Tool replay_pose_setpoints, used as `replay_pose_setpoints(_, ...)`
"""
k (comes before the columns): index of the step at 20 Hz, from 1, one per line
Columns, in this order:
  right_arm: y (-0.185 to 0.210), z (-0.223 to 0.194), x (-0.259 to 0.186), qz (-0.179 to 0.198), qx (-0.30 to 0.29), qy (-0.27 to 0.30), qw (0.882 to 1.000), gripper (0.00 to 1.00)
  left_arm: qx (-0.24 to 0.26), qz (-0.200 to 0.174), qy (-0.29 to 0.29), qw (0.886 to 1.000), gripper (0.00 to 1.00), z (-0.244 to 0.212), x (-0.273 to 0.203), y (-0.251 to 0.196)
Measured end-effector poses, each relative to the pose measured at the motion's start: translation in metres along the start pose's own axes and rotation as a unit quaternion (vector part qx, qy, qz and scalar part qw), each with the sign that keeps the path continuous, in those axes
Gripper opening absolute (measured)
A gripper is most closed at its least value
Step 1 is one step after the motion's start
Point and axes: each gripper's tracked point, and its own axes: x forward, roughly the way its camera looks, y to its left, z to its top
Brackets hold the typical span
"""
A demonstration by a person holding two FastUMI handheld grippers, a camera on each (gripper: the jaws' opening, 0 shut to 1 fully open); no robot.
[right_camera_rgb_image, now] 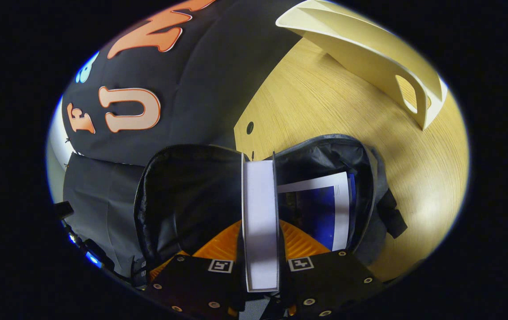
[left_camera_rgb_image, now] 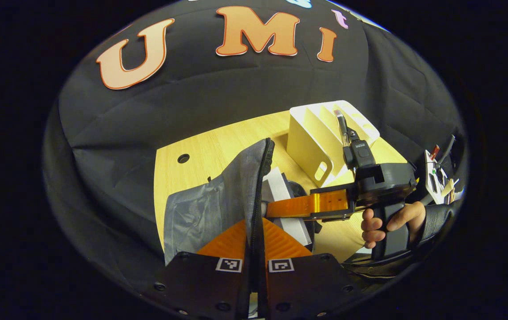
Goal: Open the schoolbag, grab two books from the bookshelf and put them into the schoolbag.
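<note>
The left gripper [left_camera_rgb_image: 254, 242] has its orange ribbed fingers pressed together on the zipper edge of the grey fabric schoolbag [left_camera_rgb_image: 218, 200], holding that flap up; the bag stands near the front edge of the light wooden table [left_camera_rgb_image: 200, 151], w/ its opening facing the right gripper [left_camera_rgb_image: 266, 209]. In the right gripper view, the right gripper's own fingers [right_camera_rgb_image: 296, 242] are narrow and clamp a white-edged book [right_camera_rgb_image: 260, 213] from both sides; this book hangs just at the bag's mouth, between the two black-lined walls. A second book w/ blue cover and white margin [right_camera_rgb_image: 320, 209] lies already inside, against the right wall of the bag. The white slotted bookshelf [left_camera_rgb_image: 320, 138] sits toward the far right corner of the table, well apart from the bag; I see no book in its slots.

Handling, as I judge: the book is stiff and prob. moderately heavy, its cover smooth, so it may slip if the grip is only at the edge; better to hold it across the thickness near the middle, as now. The bag is soft and collapses w/o support, so the flap edge is the correct place for holding.

The book's long axis runs along the fingers, its page edge facing the camera, its far end pointing into the bag; it seems about upright.
</note>
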Motion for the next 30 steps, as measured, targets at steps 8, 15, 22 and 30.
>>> replay_pose_setpoints(8,-0.06,-0.028,-0.012,-0.159,-0.14,0.072,0.975,0.82,-0.011,0.027,0.015,0.999,0.08,-0.017,0.009,-0.008)
replay_pose_setpoints(15,-0.057,0.013,-0.061,-0.145,-0.181,0.051,0.972,0.98,-0.035,0.082,0.041,0.995,0.08,-0.022,0.017,-0.02)
replay_pose_setpoints(22,-0.064,0.076,-0.125,-0.15,-0.233,-0.003,0.961,0.98,-0.05,0.084,0.058,0.994,0.48,-0.025,0.034,-0.074)
replay_pose_setpoints(30,-0.083,0.141,-0.2,-0.149,-0.293,-0.064,0.942,0.98,-0.086,0.099,0.039,0.991,0.89,0.014,0.044,-0.137)
